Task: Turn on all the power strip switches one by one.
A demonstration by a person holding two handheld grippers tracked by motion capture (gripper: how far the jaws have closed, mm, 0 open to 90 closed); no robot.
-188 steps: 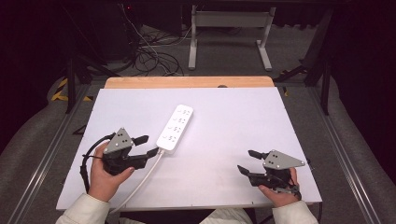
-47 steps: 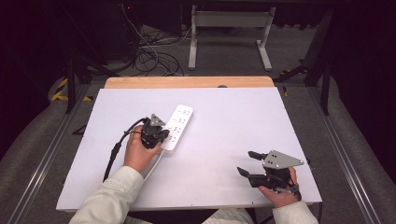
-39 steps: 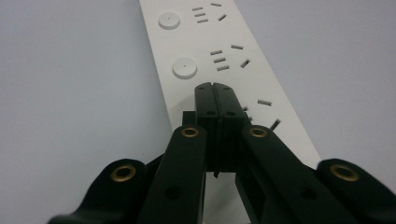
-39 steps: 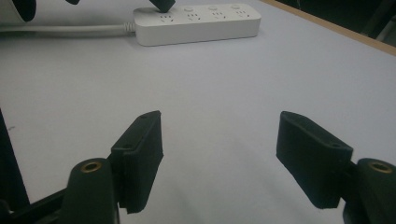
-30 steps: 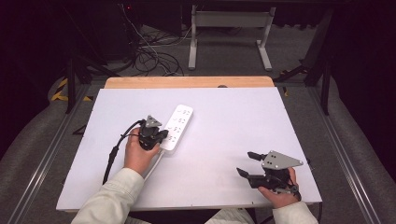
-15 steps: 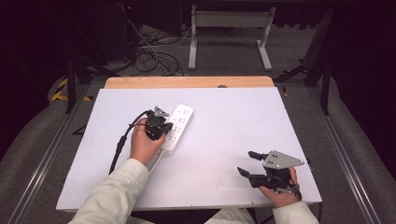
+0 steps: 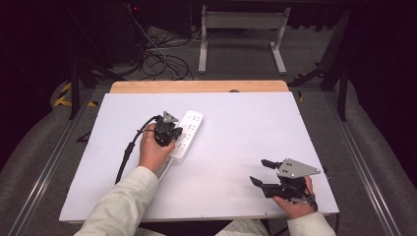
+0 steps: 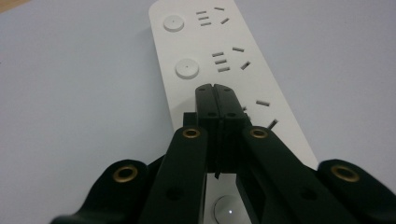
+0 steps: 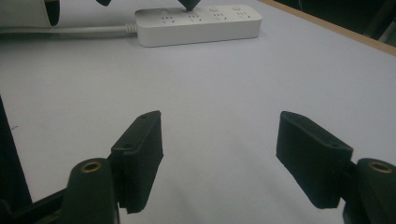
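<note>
A white power strip (image 7: pixel 193 124) lies on the white table (image 7: pixel 246 123), left of centre, with several sockets and round buttons (image 8: pixel 186 69). My left gripper (image 7: pixel 172 133) is shut with nothing between its jaws. Its closed tips (image 8: pixel 215 88) point down at the strip's top face, just below the second button and beside a socket. I cannot tell whether they touch it. In the right gripper view the strip (image 9: pixel 201 21) lies far off, with the left gripper's tip (image 9: pixel 189 4) over it. My right gripper (image 7: pixel 259 172) rests open near the front right, its jaws (image 9: pixel 219 126) wide apart over bare table.
The strip's white cord (image 7: pixel 166 168) runs toward the front edge under the person's left forearm. The left gripper's black cable (image 7: pixel 129 150) trails to its left. A wooden strip (image 7: pixel 196 86) edges the table's far side. Cables and a metal stand lie on the floor beyond.
My left gripper went from the front left, open, to the power strip and shut. In the last second it shifted slightly farther along the strip. The right gripper stayed put.
</note>
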